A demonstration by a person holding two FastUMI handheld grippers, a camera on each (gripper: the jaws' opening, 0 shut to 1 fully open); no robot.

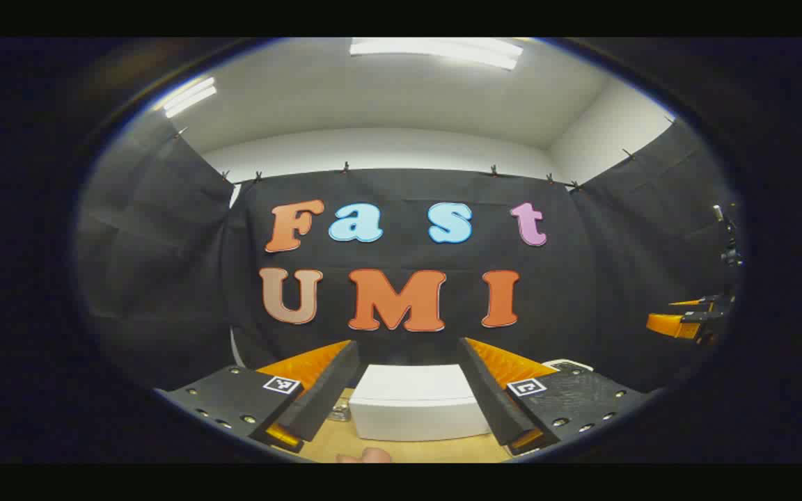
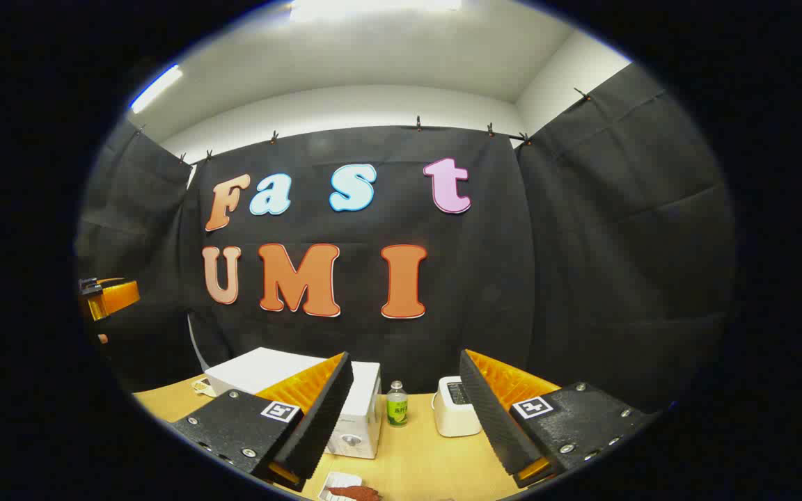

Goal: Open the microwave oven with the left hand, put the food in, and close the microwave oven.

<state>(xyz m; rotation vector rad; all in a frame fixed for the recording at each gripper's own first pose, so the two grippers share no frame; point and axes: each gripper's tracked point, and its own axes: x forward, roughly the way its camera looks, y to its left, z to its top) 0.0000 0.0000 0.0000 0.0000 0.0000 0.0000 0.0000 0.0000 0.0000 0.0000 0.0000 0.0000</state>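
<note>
White and boxy, the one microwave oven (image 2: 356, 407) stands shut toward the back edge of the wooden table (image 2: 415, 463), so opening, loading and closing all look left to do. The left gripper (image 1: 406, 400) hangs in front of it with jaws apart and empty, as does the right gripper (image 2: 406, 410). One dish of food (image 2: 351, 491) lies at the front edge; one small bottle (image 2: 397, 403) and one toaster (image 2: 455, 416) stand beside the oven.

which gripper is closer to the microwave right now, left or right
Left. The left gripper faces the microwave head-on, framed between its open fingers. The right gripper is off to the microwave's right, seeing its side, seemingly farther back.
</note>
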